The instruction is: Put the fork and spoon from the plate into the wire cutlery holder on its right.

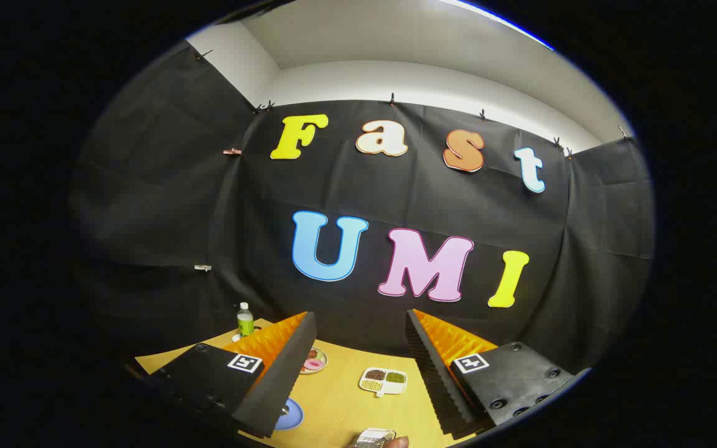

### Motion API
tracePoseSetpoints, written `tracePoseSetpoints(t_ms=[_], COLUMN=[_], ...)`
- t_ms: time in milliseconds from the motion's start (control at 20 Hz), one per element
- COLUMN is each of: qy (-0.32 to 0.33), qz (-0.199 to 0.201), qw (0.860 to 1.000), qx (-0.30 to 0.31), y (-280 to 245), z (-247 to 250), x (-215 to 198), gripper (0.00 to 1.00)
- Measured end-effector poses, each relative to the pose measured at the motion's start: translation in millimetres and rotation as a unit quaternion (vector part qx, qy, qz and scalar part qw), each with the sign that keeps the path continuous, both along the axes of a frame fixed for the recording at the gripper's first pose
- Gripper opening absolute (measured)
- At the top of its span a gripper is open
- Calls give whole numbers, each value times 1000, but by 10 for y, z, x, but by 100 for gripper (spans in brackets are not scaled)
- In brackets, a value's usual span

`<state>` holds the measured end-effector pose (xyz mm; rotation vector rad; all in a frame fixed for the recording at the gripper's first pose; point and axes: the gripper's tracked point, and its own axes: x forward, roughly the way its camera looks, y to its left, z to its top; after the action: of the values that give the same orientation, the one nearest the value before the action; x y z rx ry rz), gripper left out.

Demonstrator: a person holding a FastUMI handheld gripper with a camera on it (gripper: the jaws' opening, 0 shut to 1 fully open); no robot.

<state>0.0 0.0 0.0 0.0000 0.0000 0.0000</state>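
— Around the wooden table (pixel 340 404), what lies where, left to right?
— At its far left corner stands a green bottle (pixel 245 320). Partly behind the left finger (pixel 271 386) sit a small dish (pixel 316 359) and, nearer, a blue plate (pixel 290 415). Mid-table lies a white divided tray (pixel 384 380); nearest, a wire cutlery holder (pixel 376 437).
— And the gripper (pixel 358 373)?
— High above the table, jaws spread wide, gripping nothing; the holder lies below, between them. Fork and spoon I cannot make out.

You're in a staged recording booth, black cloth wall (pixel 147 205) clipped up around a wooden table (pixel 340 404) — white room wall (pixel 427 81) above.
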Motion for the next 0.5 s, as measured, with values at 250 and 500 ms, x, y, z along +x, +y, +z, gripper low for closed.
tracePoseSetpoints(t_ms=[250, 500], qy=[2, -5], qz=[-2, -5], qw=[1000, 1000], qx=[-1, -1], y=[20, 25], z=[-2, 60], x=[19, 13], gripper=[95, 95])
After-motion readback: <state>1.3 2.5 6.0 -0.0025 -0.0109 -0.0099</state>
